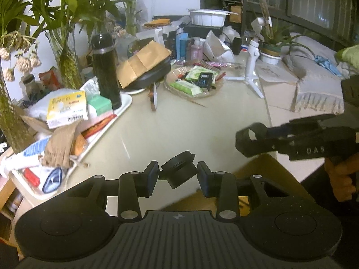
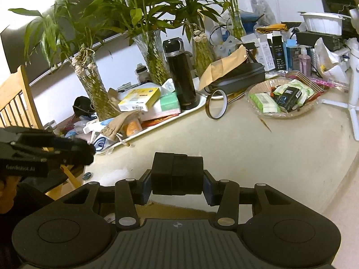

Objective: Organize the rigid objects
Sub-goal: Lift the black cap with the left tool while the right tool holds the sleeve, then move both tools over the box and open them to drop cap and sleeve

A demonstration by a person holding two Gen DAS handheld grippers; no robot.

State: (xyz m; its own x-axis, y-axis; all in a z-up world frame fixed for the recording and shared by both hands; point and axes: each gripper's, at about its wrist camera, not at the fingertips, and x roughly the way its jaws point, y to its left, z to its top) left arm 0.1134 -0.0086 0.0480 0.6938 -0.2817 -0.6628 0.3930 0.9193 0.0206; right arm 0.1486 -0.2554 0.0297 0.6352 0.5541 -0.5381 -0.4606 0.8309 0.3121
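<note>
My left gripper (image 1: 178,176) is shut on a small round black lens-like part (image 1: 178,171) and holds it above the pale table (image 1: 179,123). My right gripper (image 2: 177,182) is shut on a black box-shaped part (image 2: 177,173), also above the table. The right gripper shows in the left wrist view (image 1: 249,141) at the right, and the left gripper shows in the right wrist view (image 2: 87,152) at the left. A tape ring (image 2: 216,107) stands on edge by the white tray (image 2: 157,124).
The tray holds a black flask (image 2: 180,76), a yellow box (image 2: 140,99) and other clutter. A basket of packets (image 2: 282,100) sits at the right, a white tripod (image 1: 252,67) beyond it. Glass vases with plants (image 2: 154,53) line the wall. A wooden chair (image 2: 15,103) stands at the left.
</note>
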